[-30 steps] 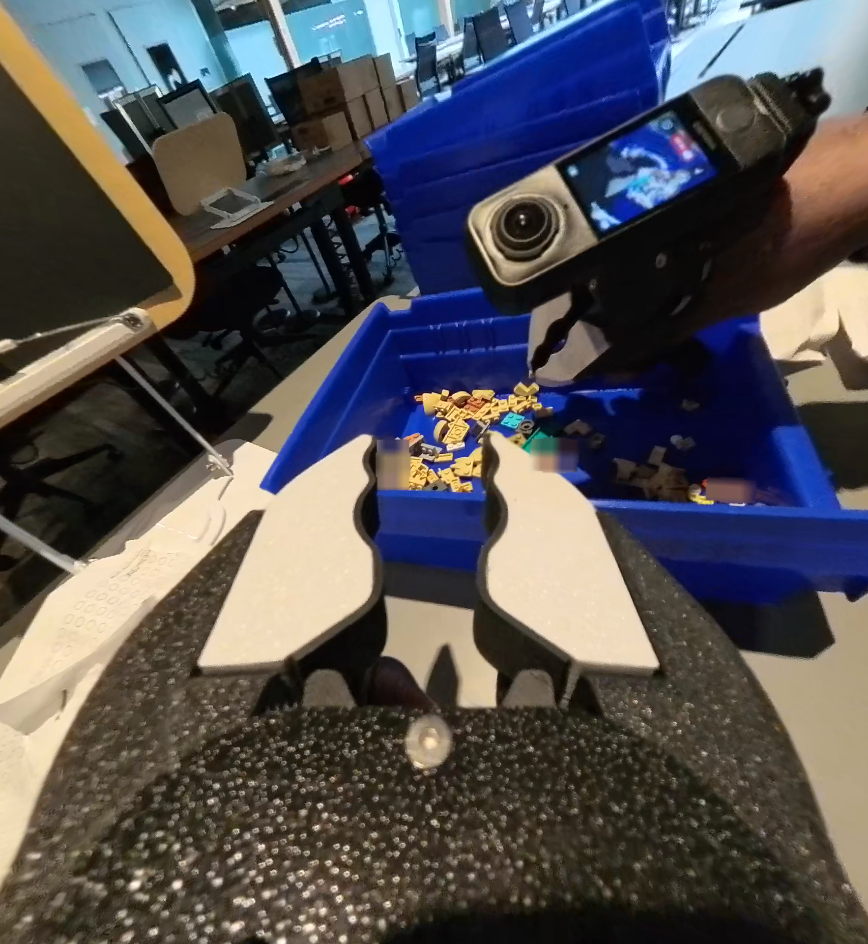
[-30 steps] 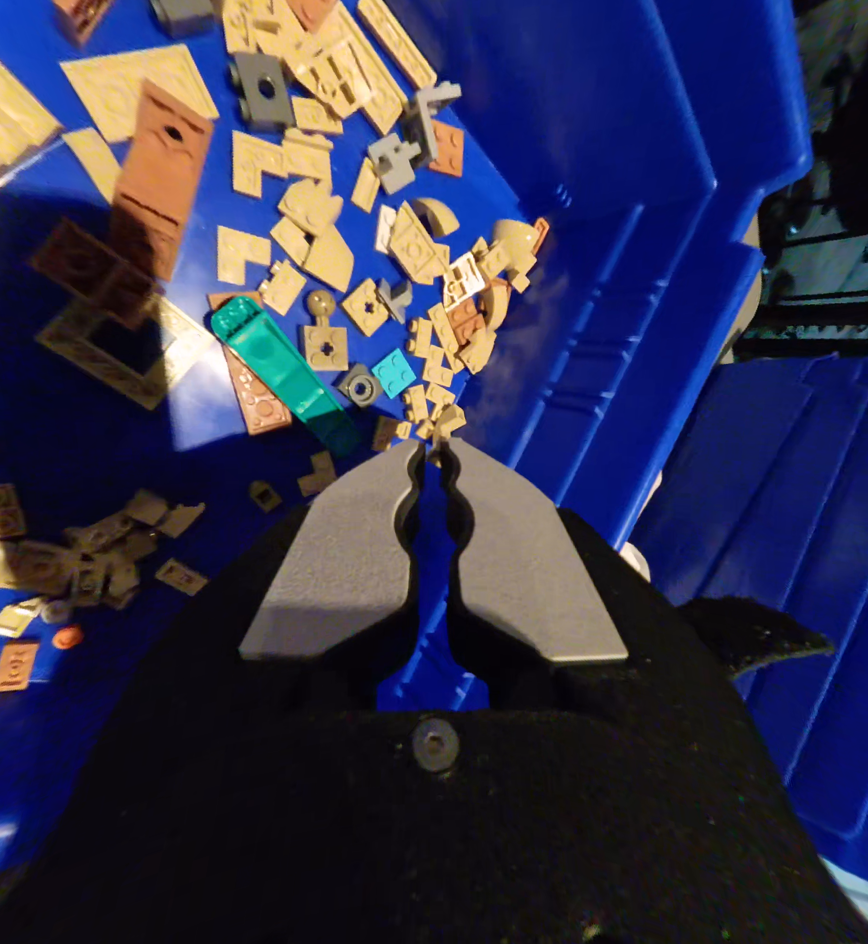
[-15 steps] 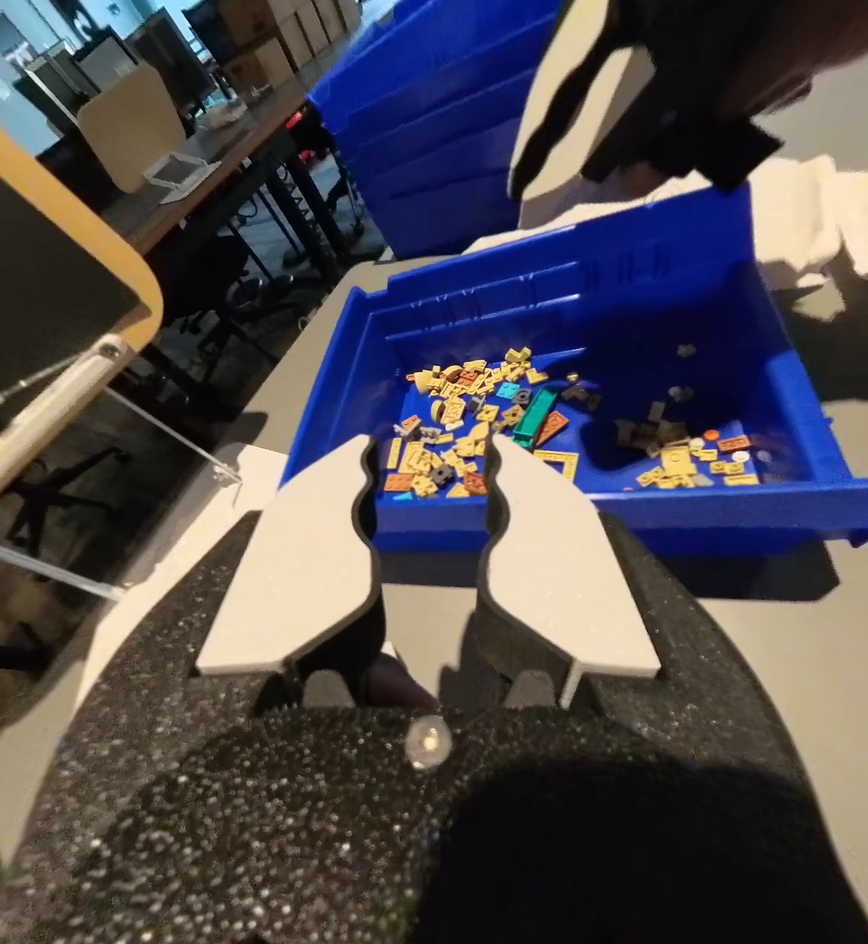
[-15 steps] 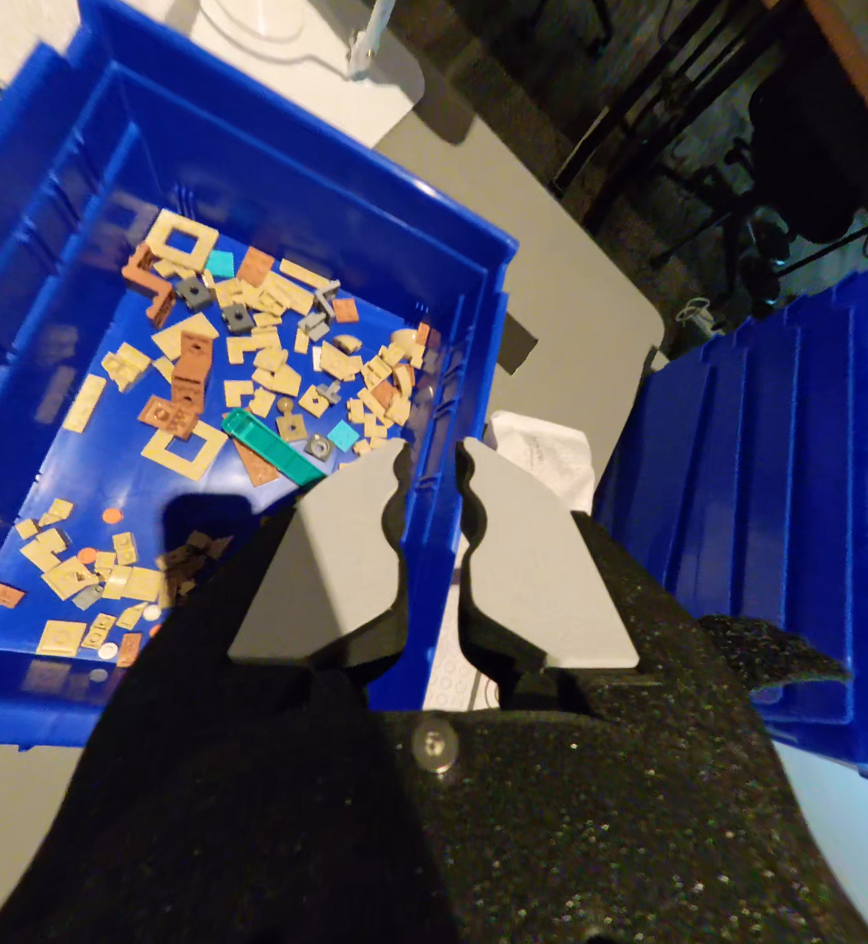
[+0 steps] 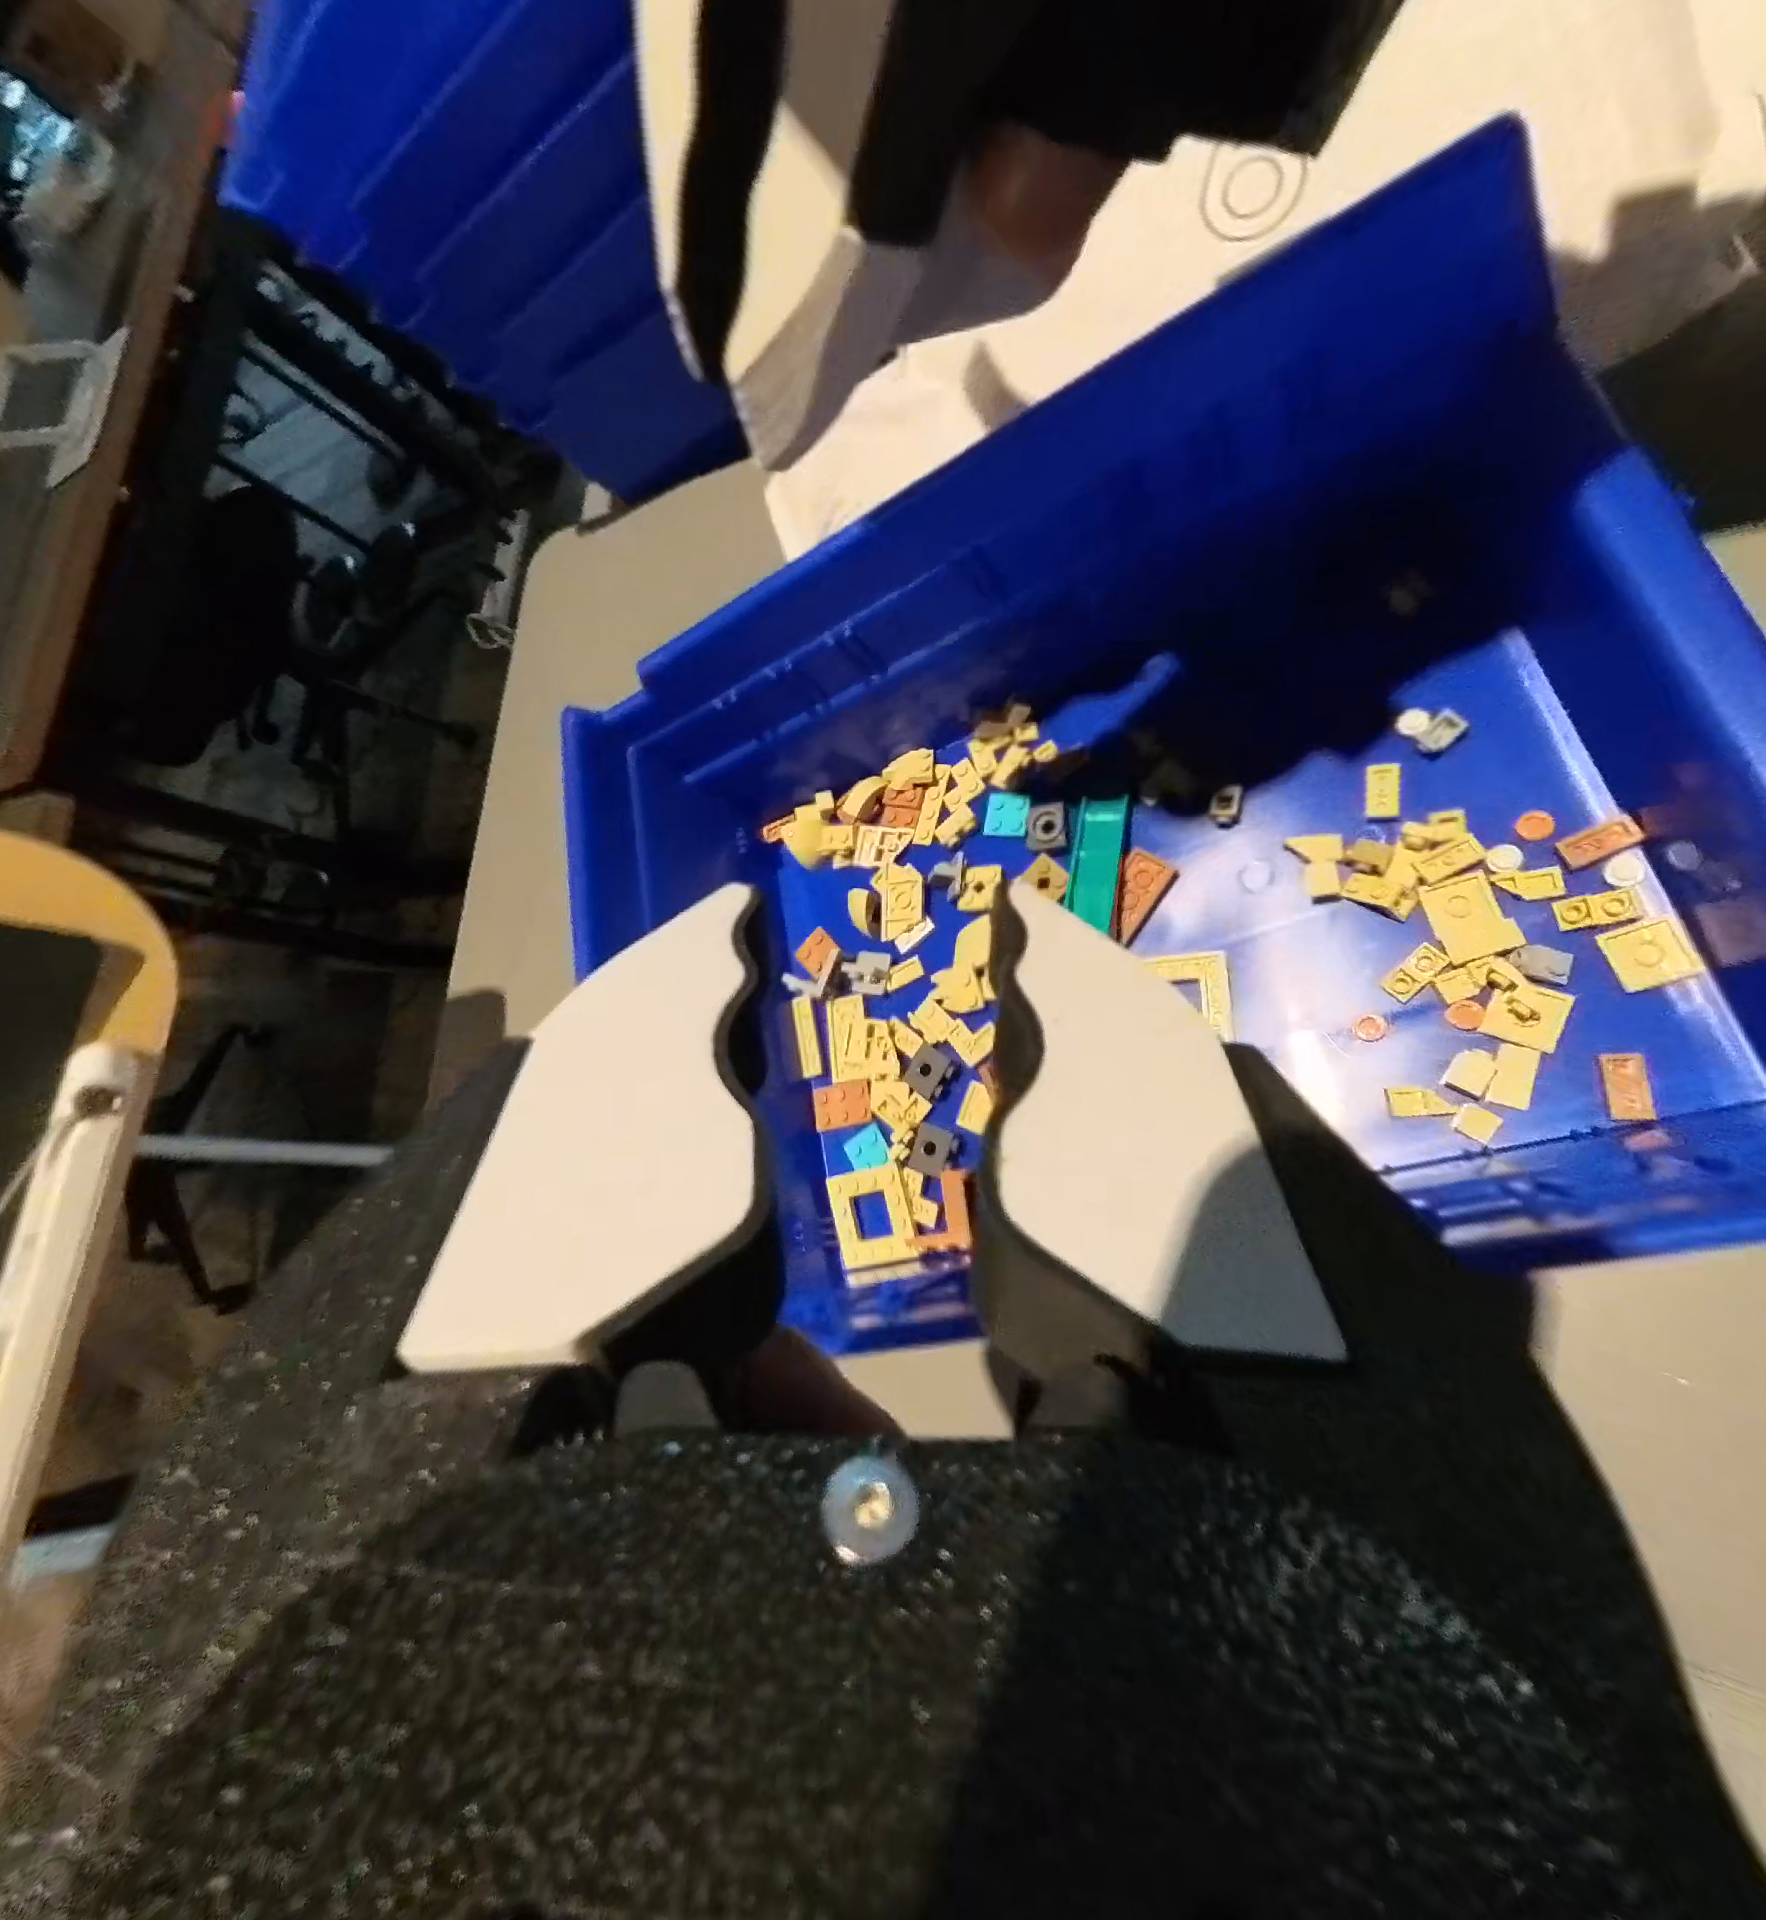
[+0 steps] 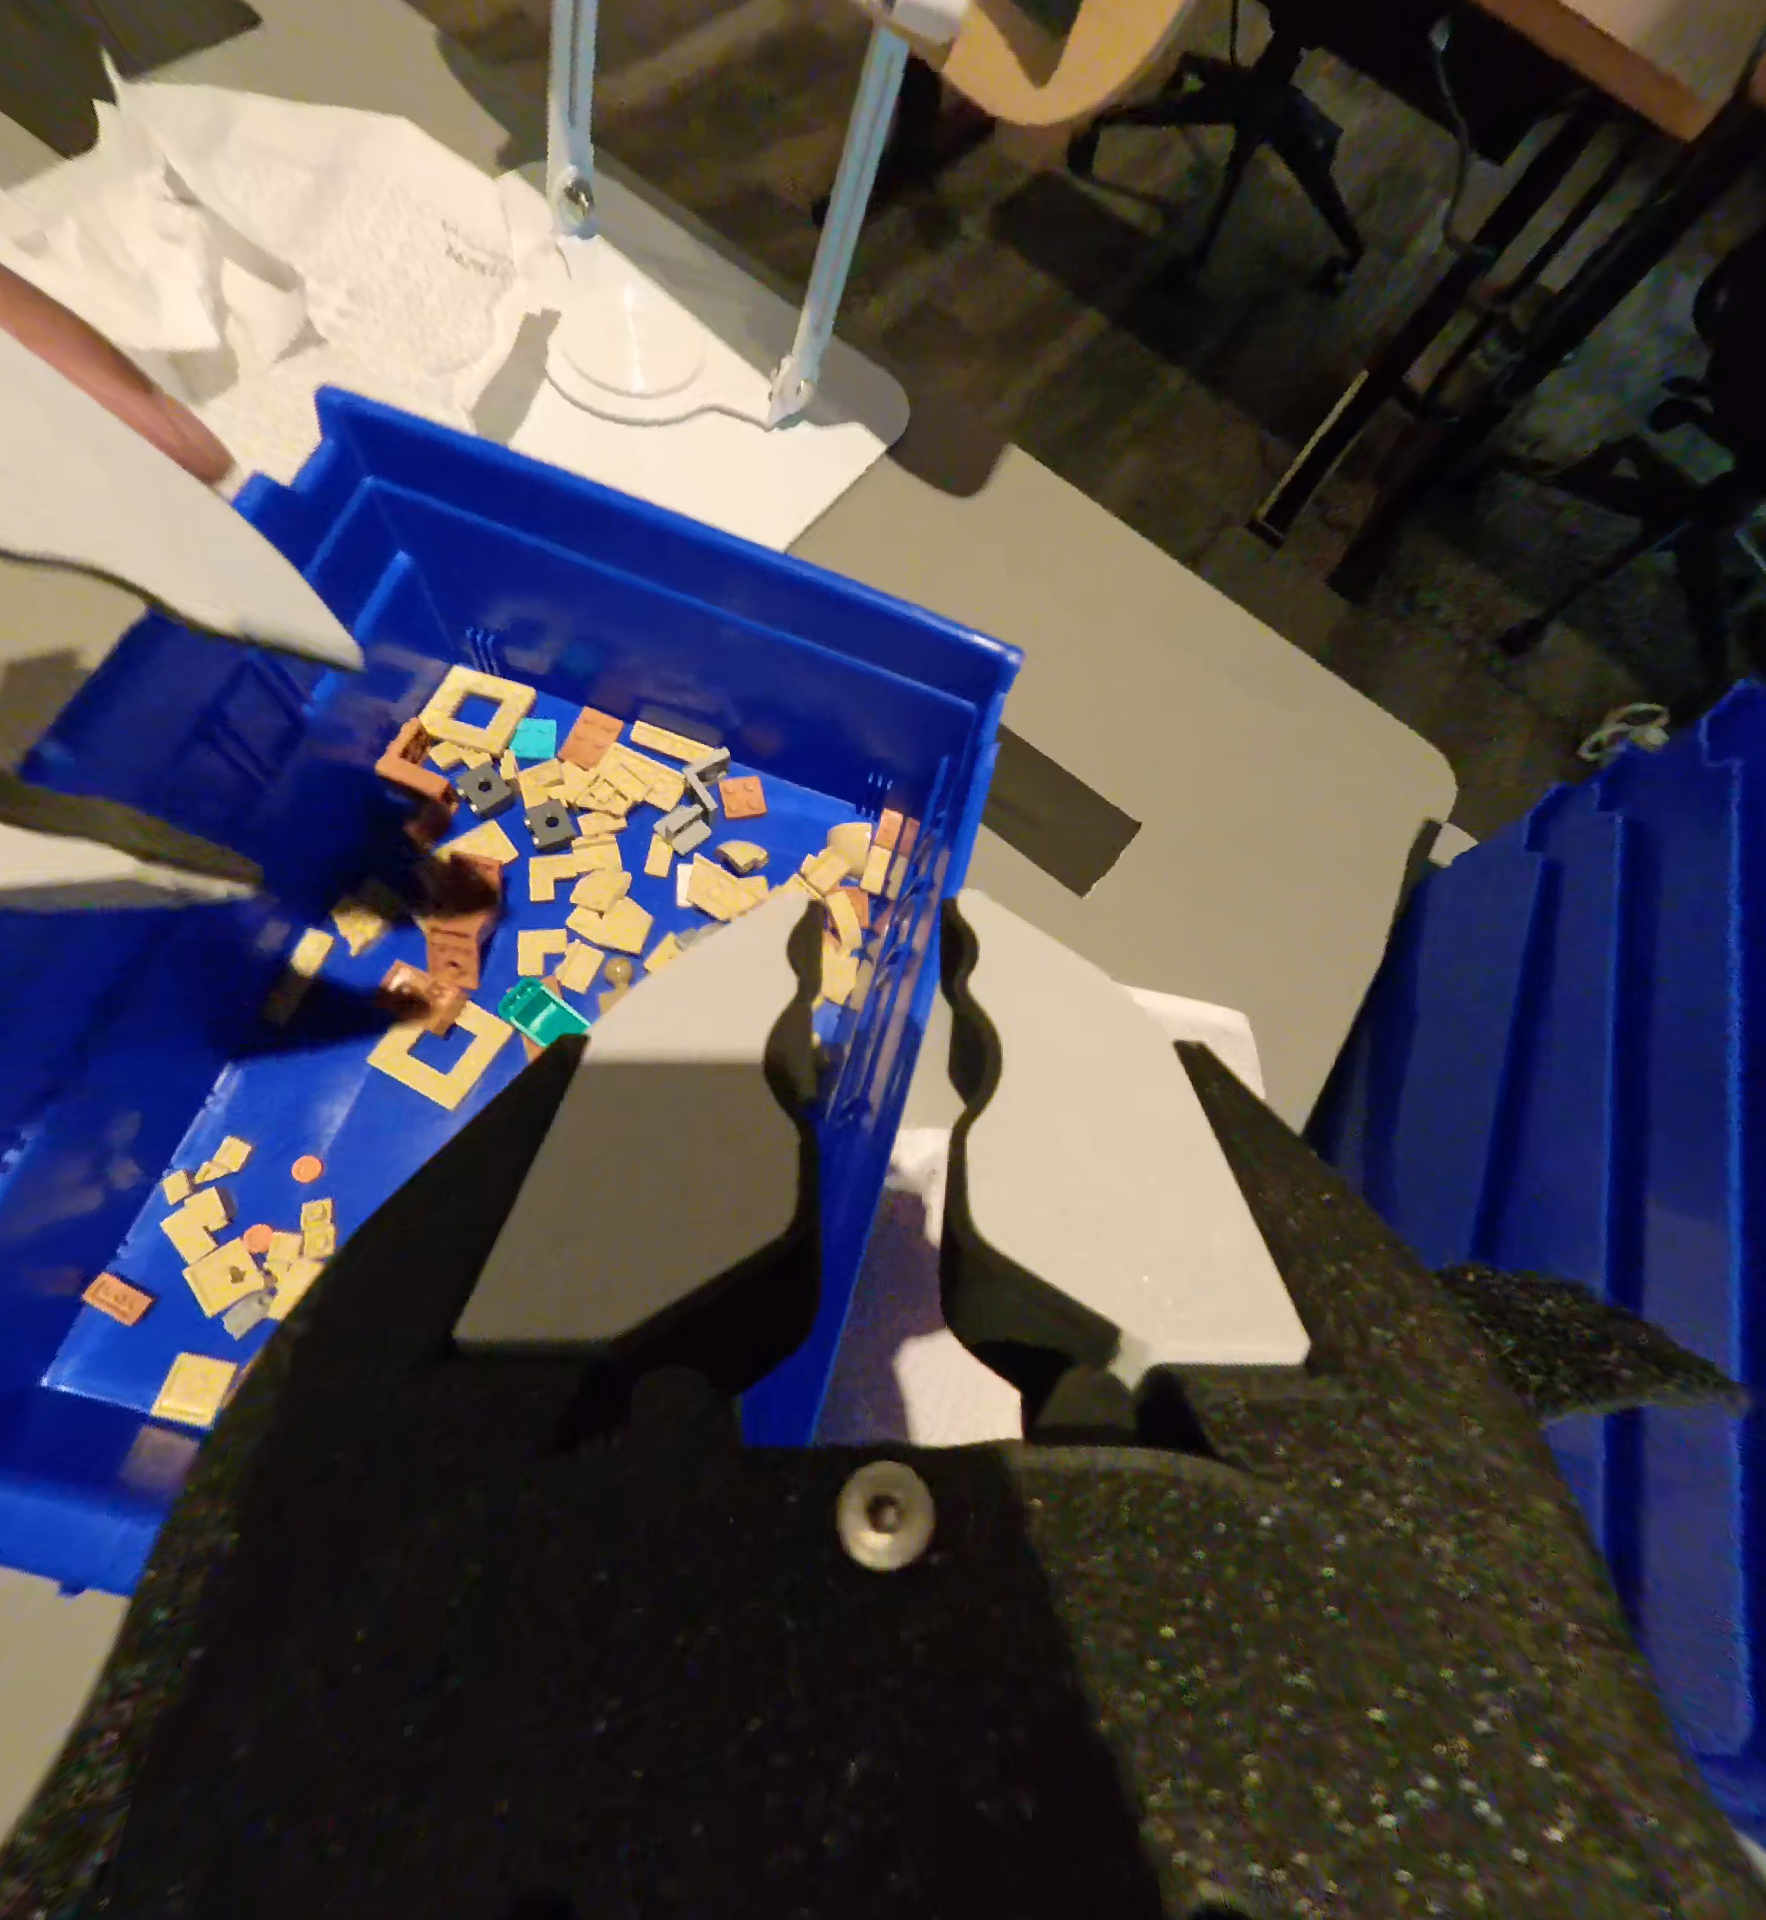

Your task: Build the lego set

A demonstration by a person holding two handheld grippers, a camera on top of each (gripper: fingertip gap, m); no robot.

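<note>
A blue bin (image 5: 1170, 468) on the grey table holds many loose lego pieces, mostly tan plates (image 5: 889, 831), with a long teal piece (image 5: 1097, 852) and a tan square frame (image 5: 868, 1210). My left gripper (image 5: 879, 904) is open and empty, hovering over the bin's near left corner. My right gripper (image 6: 874, 914) is open and empty, above the bin's side wall (image 6: 920, 935). The teal piece (image 6: 541, 1010) lies just left of it. Each gripper shows blurred in the other's view: the right gripper (image 5: 733, 208) and the left gripper (image 6: 183, 582).
A stack of blue bins (image 6: 1637, 1039) stands close beside the bin, also visible in the left wrist view (image 5: 463, 208). Crumpled white paper (image 6: 235, 229) and a white stand base (image 6: 630, 343) lie past the bin. The table edge (image 6: 1274, 665) drops to a dark floor.
The right gripper rose out of the bin, drew back over its wall and opened wider. The left gripper moved forward over the bin and tipped downward.
</note>
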